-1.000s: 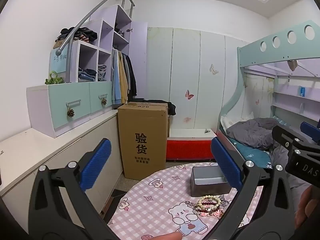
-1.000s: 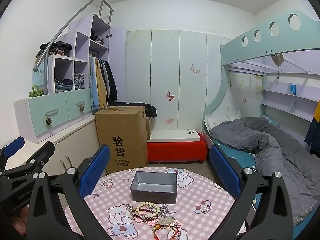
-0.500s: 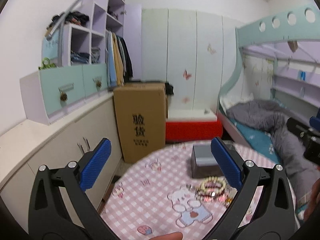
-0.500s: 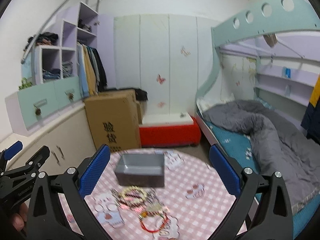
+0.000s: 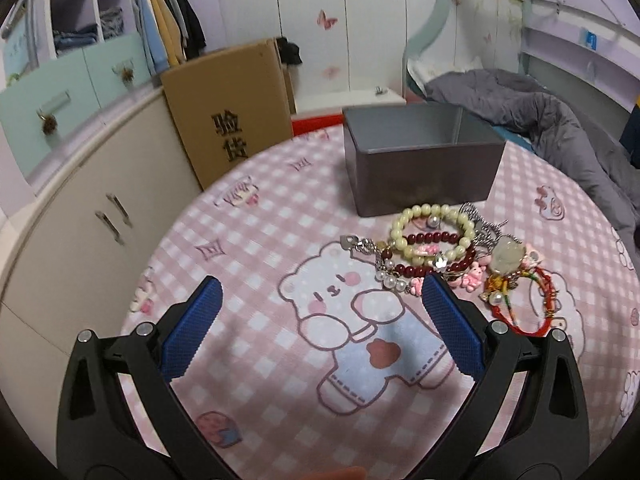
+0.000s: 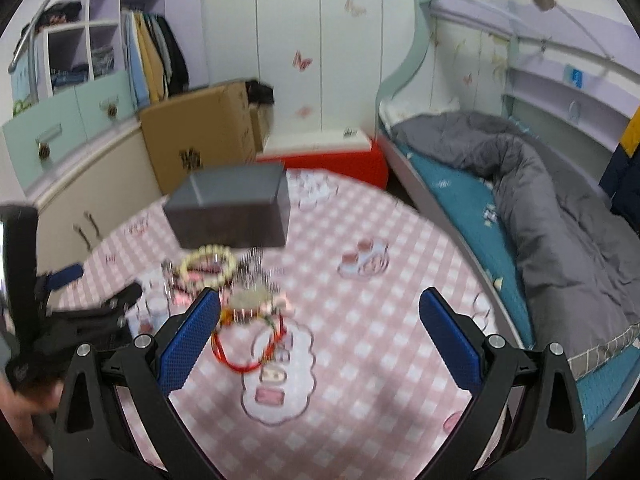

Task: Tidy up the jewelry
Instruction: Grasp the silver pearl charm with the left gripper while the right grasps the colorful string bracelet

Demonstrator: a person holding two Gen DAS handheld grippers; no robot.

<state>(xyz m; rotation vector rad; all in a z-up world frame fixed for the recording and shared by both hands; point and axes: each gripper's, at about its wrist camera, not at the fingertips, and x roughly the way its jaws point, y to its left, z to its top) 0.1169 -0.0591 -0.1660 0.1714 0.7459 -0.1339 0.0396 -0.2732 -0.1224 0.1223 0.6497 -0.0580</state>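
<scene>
A pile of jewelry lies on the round pink checked table point(image 5: 280, 220): a cream bead bracelet point(image 5: 430, 232), a dark red bead bracelet point(image 5: 436, 266), a red cord bracelet point(image 5: 532, 304) and a pale stone pendant point(image 5: 506, 258). An open grey box point(image 5: 420, 156) stands just behind the pile. My left gripper point(image 5: 320, 320) is open and empty above the table, the pile at its right fingertip. My right gripper point(image 6: 320, 328) is open and empty; the blurred pile point(image 6: 240, 292) and the red cord bracelet point(image 6: 248, 340) lie by its left finger. The grey box point(image 6: 232, 208) stands beyond.
A cardboard box point(image 5: 228, 108) stands on the floor behind the table, cream cabinets point(image 5: 80, 200) to the left. A bunk bed with a grey duvet point(image 6: 540, 192) is on the right. The left gripper point(image 6: 60, 312) shows at the left of the right wrist view.
Both grippers have tilted down and moved in towards the table. The jewelry pile and grey box now look much larger and closer. Both stay open.
</scene>
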